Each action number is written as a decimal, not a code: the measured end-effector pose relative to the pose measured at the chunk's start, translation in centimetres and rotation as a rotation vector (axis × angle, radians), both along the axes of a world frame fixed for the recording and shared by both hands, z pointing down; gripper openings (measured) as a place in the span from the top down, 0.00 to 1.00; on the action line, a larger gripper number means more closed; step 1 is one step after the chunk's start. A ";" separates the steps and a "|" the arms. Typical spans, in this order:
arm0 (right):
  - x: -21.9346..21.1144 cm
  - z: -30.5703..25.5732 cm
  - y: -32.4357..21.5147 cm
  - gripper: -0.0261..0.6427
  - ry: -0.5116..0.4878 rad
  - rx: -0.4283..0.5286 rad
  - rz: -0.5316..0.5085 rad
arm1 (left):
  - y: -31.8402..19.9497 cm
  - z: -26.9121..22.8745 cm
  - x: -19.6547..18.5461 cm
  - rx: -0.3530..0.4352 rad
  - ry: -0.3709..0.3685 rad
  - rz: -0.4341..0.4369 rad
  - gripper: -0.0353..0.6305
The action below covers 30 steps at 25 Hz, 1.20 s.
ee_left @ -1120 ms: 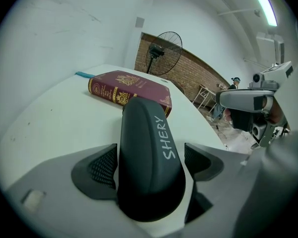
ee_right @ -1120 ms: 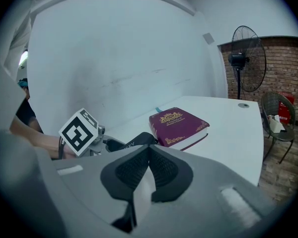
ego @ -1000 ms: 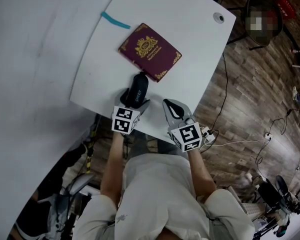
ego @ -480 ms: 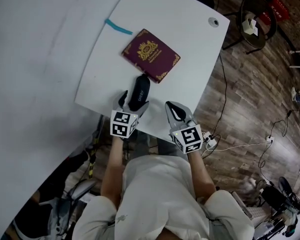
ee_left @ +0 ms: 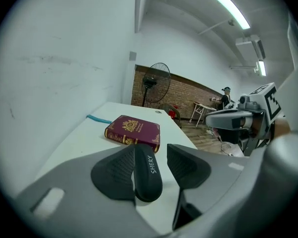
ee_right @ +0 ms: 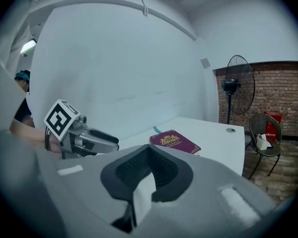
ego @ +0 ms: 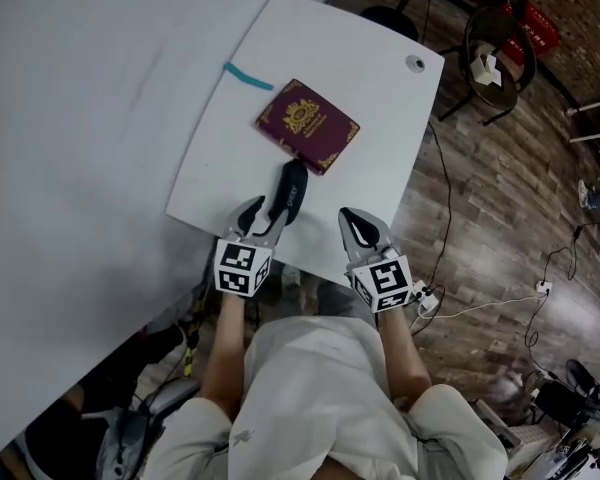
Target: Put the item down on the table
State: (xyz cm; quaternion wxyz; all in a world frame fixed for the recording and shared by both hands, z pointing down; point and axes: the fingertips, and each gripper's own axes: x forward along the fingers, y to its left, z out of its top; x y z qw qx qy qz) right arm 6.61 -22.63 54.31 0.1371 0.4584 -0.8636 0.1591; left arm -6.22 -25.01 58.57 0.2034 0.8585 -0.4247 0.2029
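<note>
A black oblong case (ego: pixel 290 190) marked SHERY lies near the white table's (ego: pixel 380 98) front edge, just short of a maroon book with gold print (ego: pixel 308 125). My left gripper (ego: pixel 268 216) is around its near end. In the left gripper view the case (ee_left: pixel 148 175) rests against the left pad, with a gap to the right pad, as the jaws of the left gripper (ee_left: pixel 151 150) are closing. My right gripper (ego: pixel 358 230) hovers at the table edge to the right, shut and empty; its own view shows its tips (ee_right: pixel 149 150) meeting and the book (ee_right: pixel 175 142) beyond.
A teal strip (ego: pixel 248 75) lies behind the book by the white wall. A round cable hole (ego: pixel 414 64) sits at the table's far right corner. A chair (ego: pixel 495 63) and cables stand on the wooden floor to the right.
The left gripper has drawn back a little toward the table's front edge, leaving more of the case showing ahead of it. The right gripper stayed beside it.
</note>
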 end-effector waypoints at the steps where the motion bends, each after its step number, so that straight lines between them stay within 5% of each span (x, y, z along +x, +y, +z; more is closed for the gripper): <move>1: 0.0 -0.4 0.2 0.96 0.001 0.010 0.006 | 0.2 -0.7 -0.1 0.014 0.002 0.005 0.63; 10: 0.2 -2.9 2.7 0.96 0.013 0.057 0.064 | 2.7 -4.9 -1.1 0.134 0.013 0.008 0.93; 30: -0.8 -4.5 5.4 0.96 0.044 0.101 0.088 | 4.6 -5.7 -1.2 0.174 0.034 0.047 0.92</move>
